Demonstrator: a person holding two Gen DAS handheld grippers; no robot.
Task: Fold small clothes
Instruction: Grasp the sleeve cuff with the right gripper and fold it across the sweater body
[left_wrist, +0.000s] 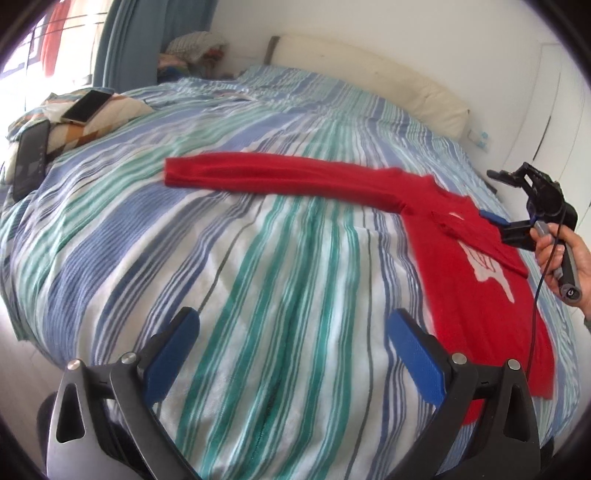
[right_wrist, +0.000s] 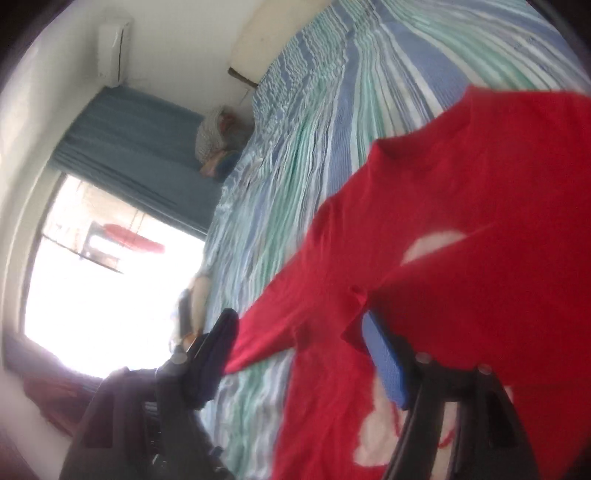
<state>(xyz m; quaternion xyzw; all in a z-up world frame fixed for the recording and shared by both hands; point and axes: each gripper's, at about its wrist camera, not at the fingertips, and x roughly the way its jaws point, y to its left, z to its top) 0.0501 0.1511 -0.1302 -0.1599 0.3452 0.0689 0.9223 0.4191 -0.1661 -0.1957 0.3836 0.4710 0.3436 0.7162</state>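
A red long-sleeved top (left_wrist: 476, 280) with a white print lies on the striped bed at the right, one sleeve (left_wrist: 280, 177) stretched out to the left. My left gripper (left_wrist: 291, 332) is open and empty above the bedspread, left of the top's hem. My right gripper (left_wrist: 495, 221) is at the top's far edge, held by a hand (left_wrist: 565, 258). In the right wrist view the red top (right_wrist: 461, 229) drapes over the gripper (right_wrist: 299, 332); its jaws stand apart, one blue finger (right_wrist: 384, 362) under the cloth, which looks folded over and blurred.
The striped bedspread (left_wrist: 258, 258) covers the bed. A patterned pillow (left_wrist: 92, 122) with a phone (left_wrist: 86, 105) and a dark device (left_wrist: 31, 158) lies at the far left. A cream headboard (left_wrist: 388, 81), curtain and window stand behind.
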